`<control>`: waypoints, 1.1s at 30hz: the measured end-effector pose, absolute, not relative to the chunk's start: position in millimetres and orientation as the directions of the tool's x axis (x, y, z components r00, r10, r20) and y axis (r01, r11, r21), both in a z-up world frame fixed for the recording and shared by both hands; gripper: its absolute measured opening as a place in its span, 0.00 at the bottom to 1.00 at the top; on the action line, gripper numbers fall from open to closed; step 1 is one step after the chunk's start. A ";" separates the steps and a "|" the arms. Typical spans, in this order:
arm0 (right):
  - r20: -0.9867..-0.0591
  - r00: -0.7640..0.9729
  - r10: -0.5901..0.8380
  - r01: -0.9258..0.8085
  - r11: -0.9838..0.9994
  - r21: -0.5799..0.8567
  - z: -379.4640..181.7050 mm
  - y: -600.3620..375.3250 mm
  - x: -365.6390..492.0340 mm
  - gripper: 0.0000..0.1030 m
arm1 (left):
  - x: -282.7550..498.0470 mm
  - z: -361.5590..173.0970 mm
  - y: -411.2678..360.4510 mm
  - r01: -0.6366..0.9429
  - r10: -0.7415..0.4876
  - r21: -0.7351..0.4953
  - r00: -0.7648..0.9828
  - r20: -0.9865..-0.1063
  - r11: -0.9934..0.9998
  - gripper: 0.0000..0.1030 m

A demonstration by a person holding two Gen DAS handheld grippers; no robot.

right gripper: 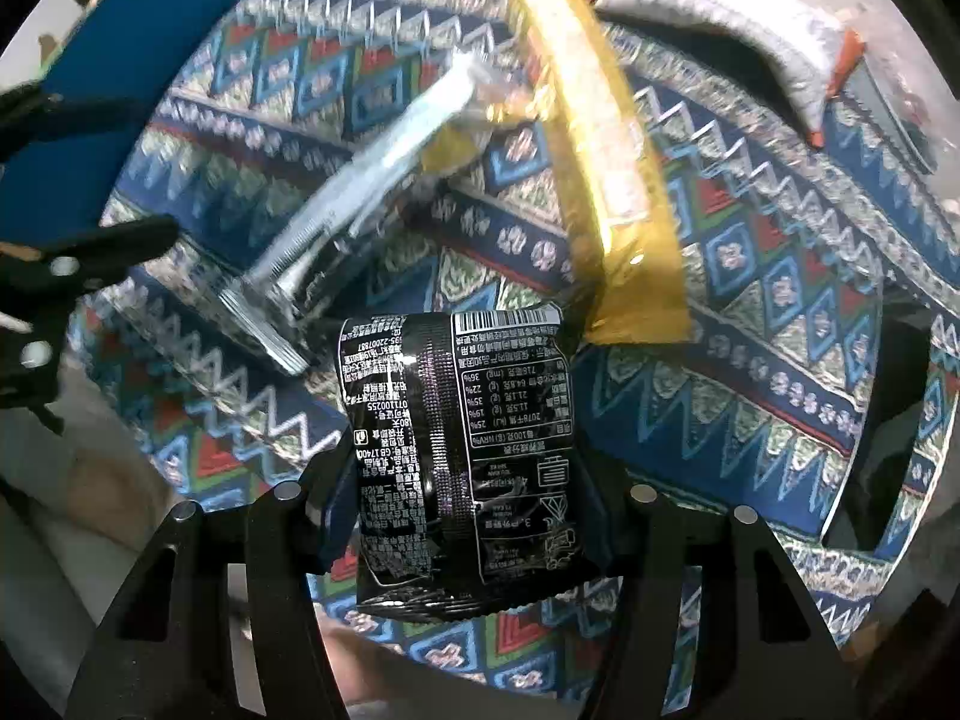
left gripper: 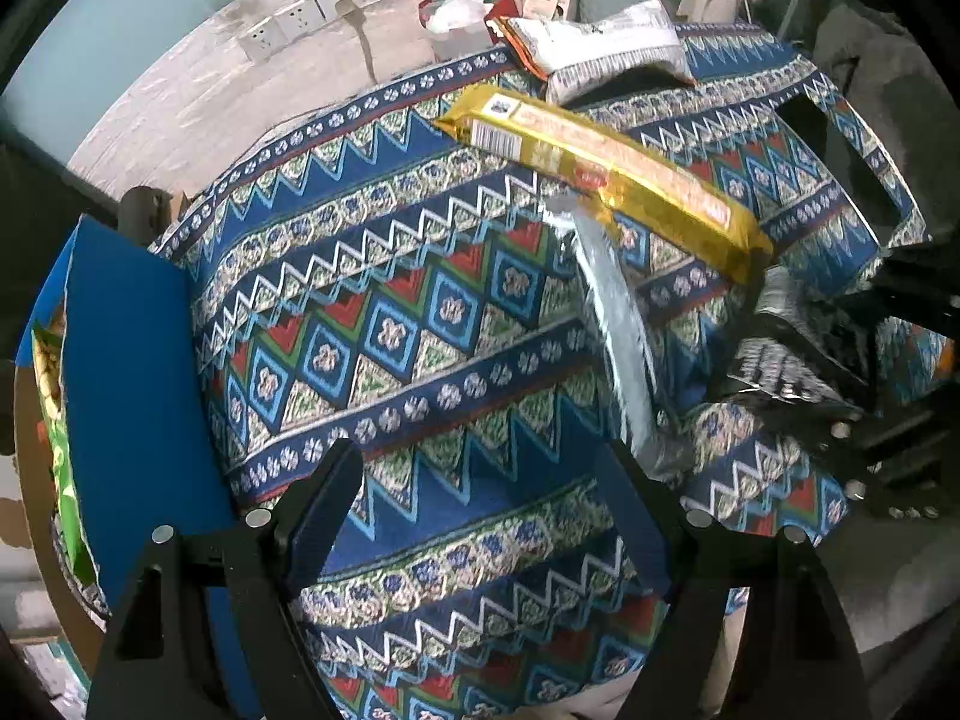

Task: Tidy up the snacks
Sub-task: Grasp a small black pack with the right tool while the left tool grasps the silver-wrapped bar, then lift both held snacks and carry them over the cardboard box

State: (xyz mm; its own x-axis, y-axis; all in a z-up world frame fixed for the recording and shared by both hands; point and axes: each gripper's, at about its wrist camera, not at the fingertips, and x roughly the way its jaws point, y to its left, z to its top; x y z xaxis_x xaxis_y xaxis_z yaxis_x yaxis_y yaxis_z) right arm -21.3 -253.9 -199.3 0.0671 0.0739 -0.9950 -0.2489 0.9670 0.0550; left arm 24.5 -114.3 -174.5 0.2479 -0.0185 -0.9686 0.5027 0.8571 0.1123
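Your right hand-held gripper (right gripper: 465,516) has the black snack pkt (right gripper: 459,450) between its fingers, pads pressing both side edges, jaws about half open. Pkt's long axis runs along the fingers, barcode end pointing away from you, back label facing the cam. It hangs over the patterned cloth (right gripper: 750,324) on the desk, just beside the gold biscuit pack (right gripper: 600,150), which lies w/ its long axis running away from the pkt. A clear wrapper (right gripper: 360,180) slants off to the left. Your left hand-held gripper (left gripper: 480,510) is wide open, holding nothing, above bare cloth, blue box (left gripper: 132,372) at its left.
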 end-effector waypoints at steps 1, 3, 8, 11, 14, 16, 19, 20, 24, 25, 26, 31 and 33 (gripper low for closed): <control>-0.993 0.091 0.080 -0.237 0.970 0.056 -189.9 -257.1 -27.2 0.58 | 26.0 -174.7 -116.7 0.502 -0.022 0.110 0.248 -0.968 0.858 0.79; -0.989 0.134 0.065 -0.218 0.975 0.035 -177.7 -260.1 -32.6 0.58 | 29.4 -176.3 -123.8 0.505 -0.027 0.106 0.249 -0.968 0.857 0.79; -0.974 0.225 -0.015 -0.131 0.990 -0.046 -153.5 -286.8 -32.9 0.58 | 37.3 -186.5 -145.7 0.512 -0.028 0.100 0.236 -0.971 0.853 0.79; -0.971 0.237 -0.030 -0.079 0.996 -0.050 -161.3 -306.5 -34.7 0.58 | 41.4 -193.3 -156.6 0.512 -0.030 0.089 0.219 -0.975 0.855 0.79; -0.969 0.243 -0.056 -0.042 0.997 -0.068 -160.2 -320.7 -27.7 0.58 | 45.9 -200.3 -166.2 0.508 -0.030 0.081 0.207 -0.978 0.857 0.79; -0.968 0.246 -0.054 -0.016 0.998 -0.059 -162.7 -329.9 -25.9 0.58 | 49.1 -205.4 -170.5 0.502 -0.029 0.075 0.196 -0.980 0.862 0.79; -0.966 0.252 -0.048 0.013 0.999 -0.046 -158.4 -342.1 -27.6 0.58 | 54.1 -215.5 -176.0 0.488 -0.024 0.066 0.176 -0.984 0.870 0.79; -0.966 0.254 -0.048 0.017 0.999 -0.045 -164.1 -337.5 -19.8 0.58 | 55.5 -219.5 -177.5 0.483 -0.022 0.063 0.168 -0.986 0.874 0.79; -0.960 0.280 -0.027 0.041 0.999 -0.016 -165.5 -338.7 -15.1 0.58 | 56.7 -230.5 -184.6 0.472 -0.019 0.060 0.162 -0.987 0.879 0.79; -0.958 0.284 -0.024 0.045 0.999 -0.012 -166.6 -338.0 -11.7 0.58 | 56.9 -232.0 -184.7 0.472 -0.019 0.061 0.164 -0.986 0.879 0.79; -0.958 0.287 -0.022 0.048 0.999 -0.009 -166.7 -339.4 -10.8 0.58 | 57.1 -233.3 -184.9 0.471 -0.019 0.061 0.165 -0.986 0.880 0.79; -0.956 0.293 -0.020 0.060 0.998 -0.003 -168.9 -337.3 -0.4 0.58 | 58.5 -238.4 -182.5 0.455 -0.033 0.047 0.167 -0.985 0.889 0.75; -0.955 0.296 -0.025 0.058 0.998 -0.008 -169.4 -337.6 1.8 0.58 | 61.4 -240.8 -183.2 0.462 -0.037 0.050 0.178 -0.983 0.885 0.67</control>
